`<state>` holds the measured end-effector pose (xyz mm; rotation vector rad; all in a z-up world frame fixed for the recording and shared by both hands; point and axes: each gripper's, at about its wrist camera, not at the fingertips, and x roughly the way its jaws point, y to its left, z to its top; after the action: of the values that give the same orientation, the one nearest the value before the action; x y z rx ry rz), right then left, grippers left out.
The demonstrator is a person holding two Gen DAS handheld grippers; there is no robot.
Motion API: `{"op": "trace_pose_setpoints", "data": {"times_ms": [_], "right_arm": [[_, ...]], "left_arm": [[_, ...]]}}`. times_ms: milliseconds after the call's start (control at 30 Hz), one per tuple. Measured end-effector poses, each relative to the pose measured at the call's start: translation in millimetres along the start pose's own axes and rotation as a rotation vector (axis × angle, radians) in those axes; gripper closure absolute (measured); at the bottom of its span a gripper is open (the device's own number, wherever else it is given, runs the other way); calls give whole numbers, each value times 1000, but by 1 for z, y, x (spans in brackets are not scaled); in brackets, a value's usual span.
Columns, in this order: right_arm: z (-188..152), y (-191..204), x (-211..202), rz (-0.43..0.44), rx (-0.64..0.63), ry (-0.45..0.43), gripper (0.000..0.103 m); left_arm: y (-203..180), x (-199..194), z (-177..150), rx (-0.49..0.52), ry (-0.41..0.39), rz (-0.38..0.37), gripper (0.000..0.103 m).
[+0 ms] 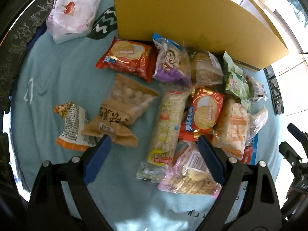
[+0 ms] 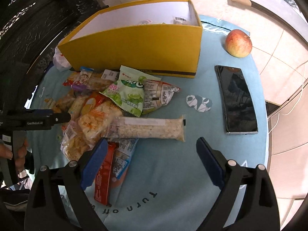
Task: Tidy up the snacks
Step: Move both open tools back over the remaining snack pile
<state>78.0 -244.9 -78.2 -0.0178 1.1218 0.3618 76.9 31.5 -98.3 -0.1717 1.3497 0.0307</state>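
inside yellow box (image 2: 134, 44) - few packets (image 2: 179, 20) | both grippers wide, empty

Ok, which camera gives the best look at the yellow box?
The right wrist view: the yellow box shows whole, open-topped, with its white inside and a few packets in it. The left wrist view catches only one plain yellow wall behind the snack pile.

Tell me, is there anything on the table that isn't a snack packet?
Yes. An apple sits by itself to the right of the yellow box, and a phone lies flat on the blue cloth, apart from the snack pile. Neither is a wrapped snack like the rest.
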Motion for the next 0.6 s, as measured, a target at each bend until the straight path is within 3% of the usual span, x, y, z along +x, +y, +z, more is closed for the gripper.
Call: {"op": "trace_pose_setpoints", "data": {"times_ms": [167, 267, 367, 433, 600], "right_arm": [[-2, -3, 1, 2, 13, 11, 10], [-2, -2, 3, 6, 9, 17, 10], [-2, -2, 4, 7, 0, 19, 10], [-2, -3, 5, 4, 1, 23, 10], [-2, -6, 10, 0, 9, 35, 10]], "left_arm": [[-22, 2, -5, 55, 10, -61, 11], [-25, 10, -5, 26, 29, -68, 14], [-25, 16, -3, 17, 44, -94, 23], [-24, 23, -2, 23, 71, -111, 39], [-15, 35, 1, -23, 96, -135, 42]]}}
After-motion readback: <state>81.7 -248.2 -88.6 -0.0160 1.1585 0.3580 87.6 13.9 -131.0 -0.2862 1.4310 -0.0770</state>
